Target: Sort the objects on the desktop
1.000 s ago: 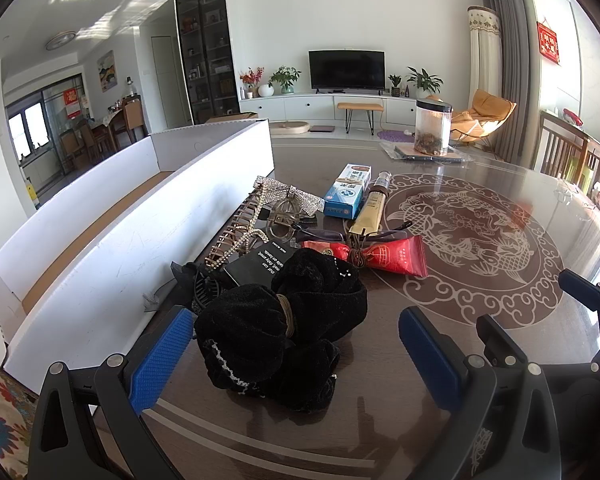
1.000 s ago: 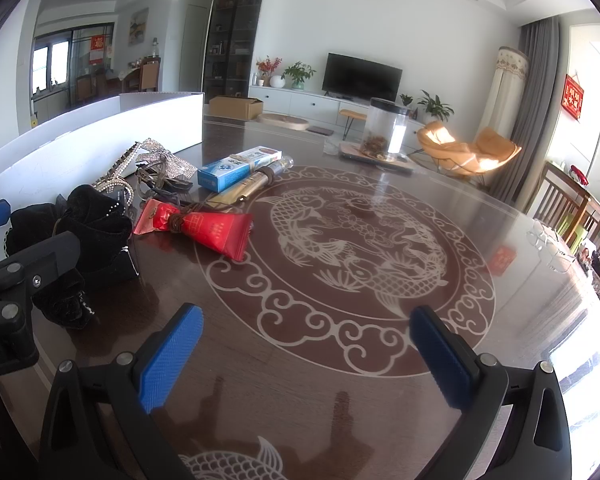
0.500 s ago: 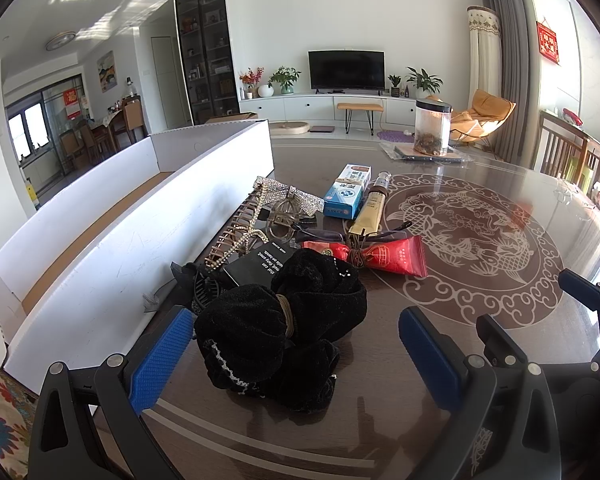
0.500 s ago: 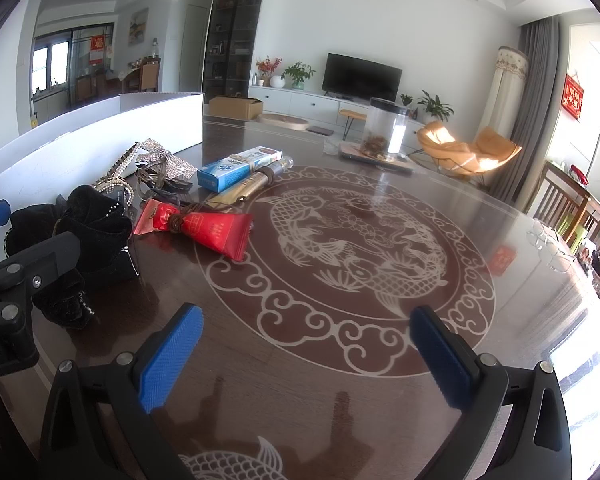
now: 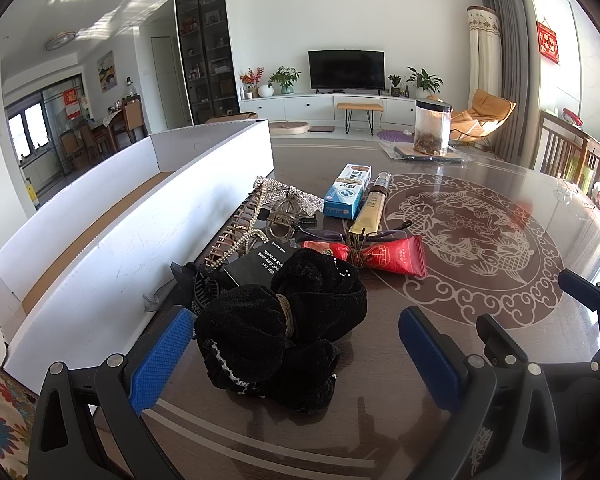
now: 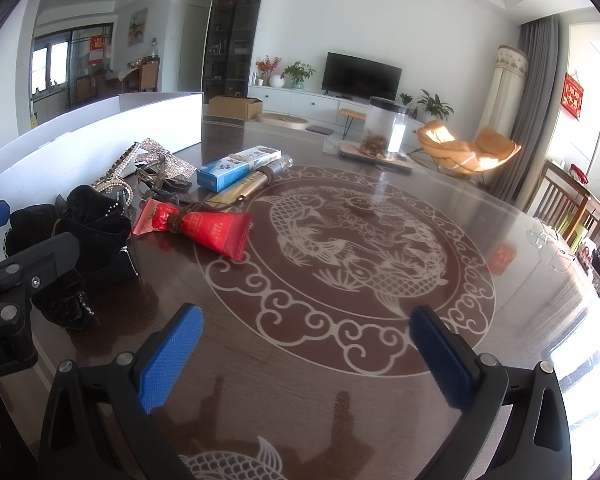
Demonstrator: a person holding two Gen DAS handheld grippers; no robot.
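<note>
Left wrist view: nothing's moved vs. a sec ago, so sorting hasn't begun. Left gripper (image 5: pixel 292 356) jaws wide around black scrunchie (image 5: pixel 276 328), beside white box (image 5: pixel 112 248). Right gripper (image 6: pixel 306 354) wide, holding nothing.

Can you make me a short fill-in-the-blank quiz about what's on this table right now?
1. The left gripper is open around the ____ velvet scrunchies.
2. A brown cord is tied around the ____ tube.
3. The long white box lies to the ____ of the pile.

Missing words: black; red; left
</note>
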